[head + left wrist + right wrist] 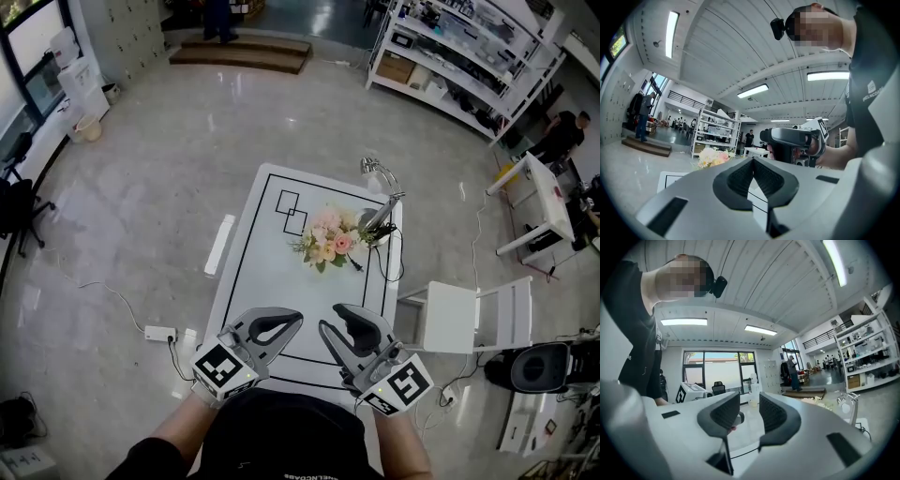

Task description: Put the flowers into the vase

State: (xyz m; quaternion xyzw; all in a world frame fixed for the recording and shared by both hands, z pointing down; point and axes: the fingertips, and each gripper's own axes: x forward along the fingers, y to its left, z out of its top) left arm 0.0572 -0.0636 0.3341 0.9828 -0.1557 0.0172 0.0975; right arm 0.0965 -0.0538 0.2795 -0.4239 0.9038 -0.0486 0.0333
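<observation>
A bunch of pink, cream and white flowers (328,241) lies on the white table (267,272), right of its middle, and shows low and far in the left gripper view (711,157). A slim grey vessel (380,216), perhaps the vase, leans against the flowers' right side. Both grippers hover level over the near edge, well short of the flowers. My left gripper (291,319) (752,161) has its jaws closed together with nothing in them. My right gripper (330,319) (749,399) shows a narrow gap between its pads, with nothing in it.
A black rectangle and two small squares (291,211) are drawn on the table. A metal lamp-like fixture (375,169) and a black cable (389,255) sit at the table's right edge. A white chair (469,319) stands to the right. A power strip (159,333) lies on the floor.
</observation>
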